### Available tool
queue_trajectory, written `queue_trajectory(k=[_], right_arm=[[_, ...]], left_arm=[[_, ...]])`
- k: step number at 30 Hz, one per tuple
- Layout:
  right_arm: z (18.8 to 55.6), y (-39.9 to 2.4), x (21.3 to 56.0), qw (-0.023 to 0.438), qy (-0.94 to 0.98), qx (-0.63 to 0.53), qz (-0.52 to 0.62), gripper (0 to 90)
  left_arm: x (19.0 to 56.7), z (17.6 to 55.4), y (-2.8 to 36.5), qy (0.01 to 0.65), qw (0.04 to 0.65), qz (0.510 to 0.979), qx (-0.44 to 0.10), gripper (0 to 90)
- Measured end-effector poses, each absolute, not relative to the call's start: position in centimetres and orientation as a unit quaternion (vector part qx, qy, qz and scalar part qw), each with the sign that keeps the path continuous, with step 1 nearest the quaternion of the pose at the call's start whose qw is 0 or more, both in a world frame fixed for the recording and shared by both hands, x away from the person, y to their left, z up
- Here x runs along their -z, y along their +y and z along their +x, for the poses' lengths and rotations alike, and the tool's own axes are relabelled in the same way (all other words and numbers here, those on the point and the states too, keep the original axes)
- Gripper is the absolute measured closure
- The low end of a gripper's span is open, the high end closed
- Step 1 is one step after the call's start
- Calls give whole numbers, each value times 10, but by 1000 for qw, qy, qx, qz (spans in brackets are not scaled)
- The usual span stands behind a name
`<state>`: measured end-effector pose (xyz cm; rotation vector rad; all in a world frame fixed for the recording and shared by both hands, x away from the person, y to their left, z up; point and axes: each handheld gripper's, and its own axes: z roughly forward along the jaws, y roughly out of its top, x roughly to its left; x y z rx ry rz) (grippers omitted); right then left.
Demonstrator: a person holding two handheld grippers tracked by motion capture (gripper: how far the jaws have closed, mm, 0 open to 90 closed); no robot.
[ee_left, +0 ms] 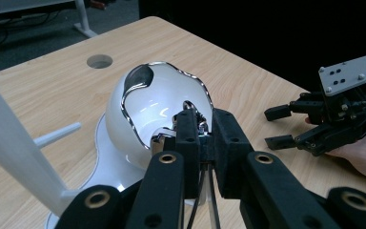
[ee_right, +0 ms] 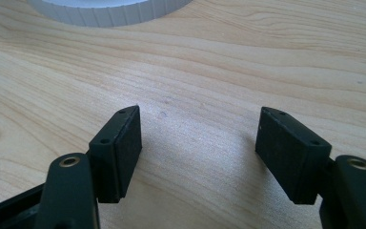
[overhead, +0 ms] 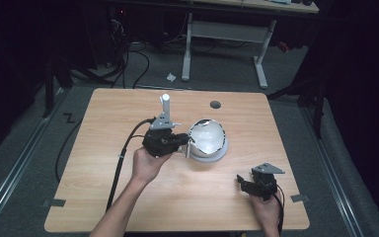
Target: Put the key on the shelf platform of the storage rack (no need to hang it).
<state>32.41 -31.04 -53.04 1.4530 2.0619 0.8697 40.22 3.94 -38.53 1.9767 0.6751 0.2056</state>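
Observation:
A glossy white bowl [overhead: 208, 135] with a wavy chrome rim sits tilted on a round white base [overhead: 218, 154] near the middle of the wooden table [overhead: 128, 197]. My left gripper [overhead: 189, 143] comes at it from the left. In the left gripper view the bowl [ee_left: 147, 105] opens toward me, and my left gripper [ee_left: 205, 119] is shut on its near chrome rim. My right gripper [overhead: 241, 181] rests at the table's front right, open and holding nothing. In the right gripper view my right gripper [ee_right: 200, 124] stands wide over bare wood, with the base's ridged edge [ee_right: 109, 12] beyond.
A white upright post [overhead: 166, 104] rises just behind my left gripper, and it shows as the post [ee_left: 9, 143] with a side peg at the left. A round hole [overhead: 215, 104] lies in the table's far side. A desk frame [overhead: 227, 34] stands on the floor beyond.

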Motion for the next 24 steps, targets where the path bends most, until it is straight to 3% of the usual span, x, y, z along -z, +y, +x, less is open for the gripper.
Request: queue_trajectory(k=[24], right_arm=[[324, -310, 530, 235, 752, -317, 529, 327]], left_arm=[[378, 416, 17, 266, 500, 820, -83, 825]])
